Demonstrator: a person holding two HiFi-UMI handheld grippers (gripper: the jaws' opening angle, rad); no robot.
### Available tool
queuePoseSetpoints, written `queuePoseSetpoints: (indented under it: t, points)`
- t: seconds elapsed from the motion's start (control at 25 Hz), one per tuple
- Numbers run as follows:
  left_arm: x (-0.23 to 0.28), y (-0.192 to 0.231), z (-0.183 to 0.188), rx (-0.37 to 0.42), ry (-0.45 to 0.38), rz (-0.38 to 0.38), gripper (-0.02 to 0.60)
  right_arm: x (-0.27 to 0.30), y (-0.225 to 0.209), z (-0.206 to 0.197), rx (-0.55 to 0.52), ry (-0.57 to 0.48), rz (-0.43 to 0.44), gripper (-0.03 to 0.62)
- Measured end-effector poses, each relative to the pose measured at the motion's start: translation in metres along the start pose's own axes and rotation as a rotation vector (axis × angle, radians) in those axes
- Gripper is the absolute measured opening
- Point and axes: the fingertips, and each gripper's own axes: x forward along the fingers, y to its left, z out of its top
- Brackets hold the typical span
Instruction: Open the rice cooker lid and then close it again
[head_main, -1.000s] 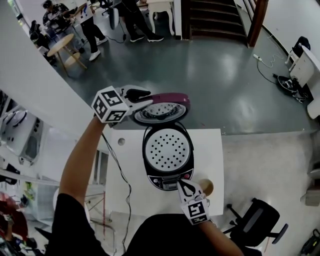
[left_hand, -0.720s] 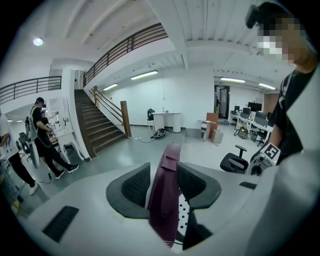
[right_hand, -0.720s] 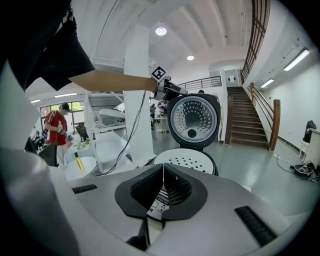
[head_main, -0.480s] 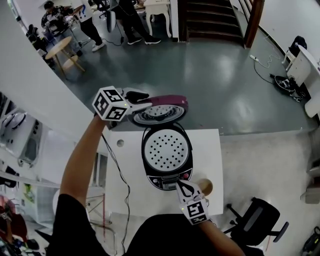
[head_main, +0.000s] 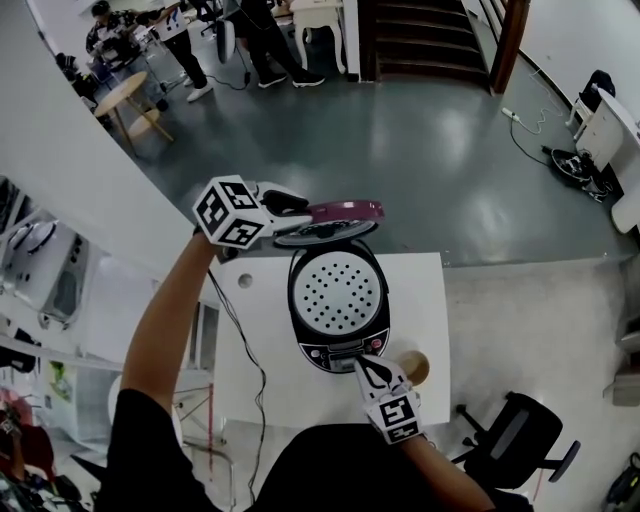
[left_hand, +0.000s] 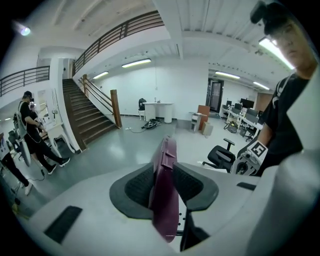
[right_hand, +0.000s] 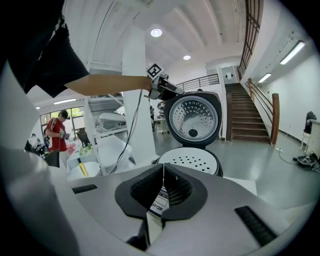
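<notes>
Beneath you, a small white square desk (head_main: 250, 345) stands on a glossy dark grey floor (head_main: 420, 140), with a dark wooden staircase (head_main: 425, 35) far beyond both tongs.

The black round rice cooker (head_main: 338, 300) sits on the desk between your two tongs, its white perforated inner plate showing. Its round lid (head_main: 335, 222), purple on top and dimpled silver underneath, is raised off the pot on the hinge at the side farthest from your right tongs.

Your left tongs (head_main: 300, 207) reach in from the left and have hold of the lid's purple rim. The rim runs edge-on between the two dark pads, and both pads lie against it. Those jaws have just been closing on that rim.

Your right tongs (head_main: 362, 362) are on the near side of the cooker, tips right at its front control panel. Whether they touch the panel, you cannot tell. Their jaws are pressed fully together and hold nothing.

A small tan round cup (head_main: 412, 368) stands just right of your right tongs, close to the cooker's base. A thin black cable (head_main: 243, 345) trails across the desk well to their left.
</notes>
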Motion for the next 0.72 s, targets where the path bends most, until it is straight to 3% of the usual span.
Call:
queuePoseSetpoints:
  t: [0.24,0.72]
  points:
    - [0.004,-0.026,-0.009,0.006,0.069,-0.024,0.094,-0.004,0.001,0.002,0.055,-0.026,-0.009,0.002]
    - [0.013,-0.073,-0.032,0.105,0.089,0.063,0.093,-0.027,-0.023,0.0,0.141,-0.081,-0.115,0.002]
